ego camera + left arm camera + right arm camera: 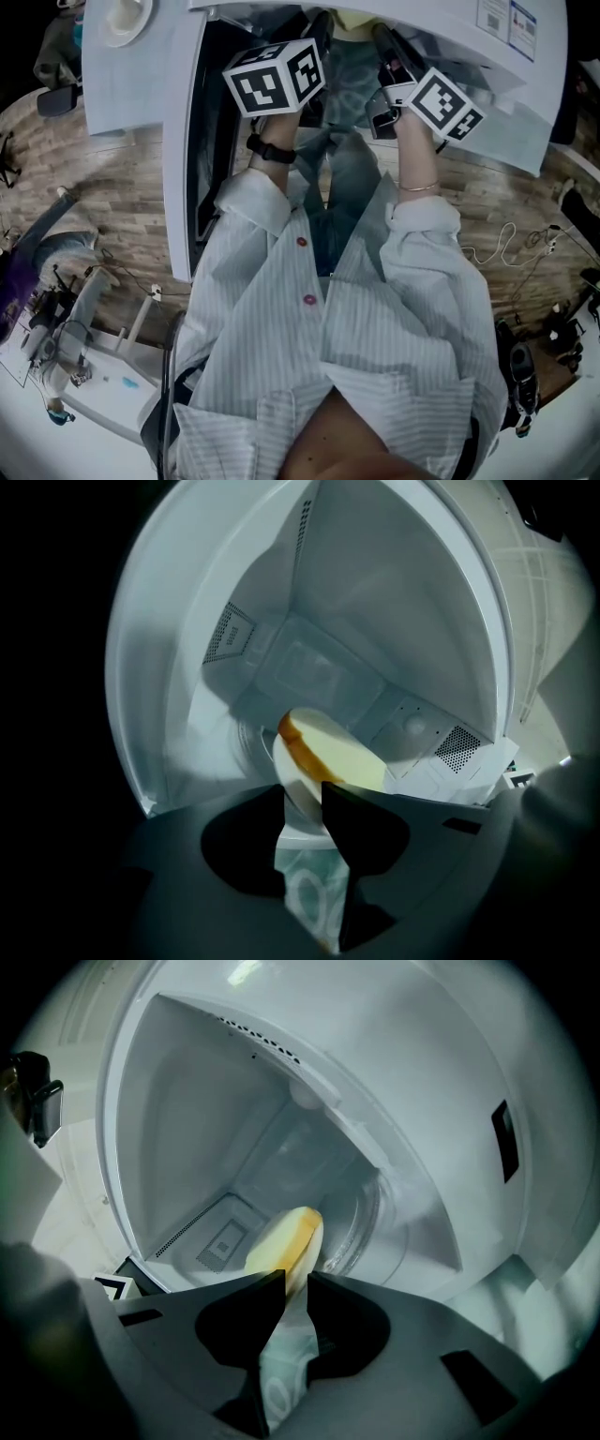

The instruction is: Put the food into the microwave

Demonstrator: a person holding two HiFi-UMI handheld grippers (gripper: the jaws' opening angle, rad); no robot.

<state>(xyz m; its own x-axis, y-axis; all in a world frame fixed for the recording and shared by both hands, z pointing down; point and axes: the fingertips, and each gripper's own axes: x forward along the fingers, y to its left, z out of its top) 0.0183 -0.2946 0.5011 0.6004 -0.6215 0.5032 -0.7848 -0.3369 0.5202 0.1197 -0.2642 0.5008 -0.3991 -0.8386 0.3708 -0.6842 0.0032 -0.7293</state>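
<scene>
With the left gripper (302, 789) fingers loose around the plate (284, 761) rim and the right gripper (296, 1279) pinching it, better set the bread slice (337, 752) down level inside the microwave (375, 602).

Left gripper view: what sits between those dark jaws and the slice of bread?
Only the white plate: its rim reaches in between the left gripper's jaws, and the bread lies on it. The left gripper view shows this.

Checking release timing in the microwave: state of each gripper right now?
Left gripper: open, plate rim loose between its jaws.
Right gripper: closed on the plate rim.
</scene>
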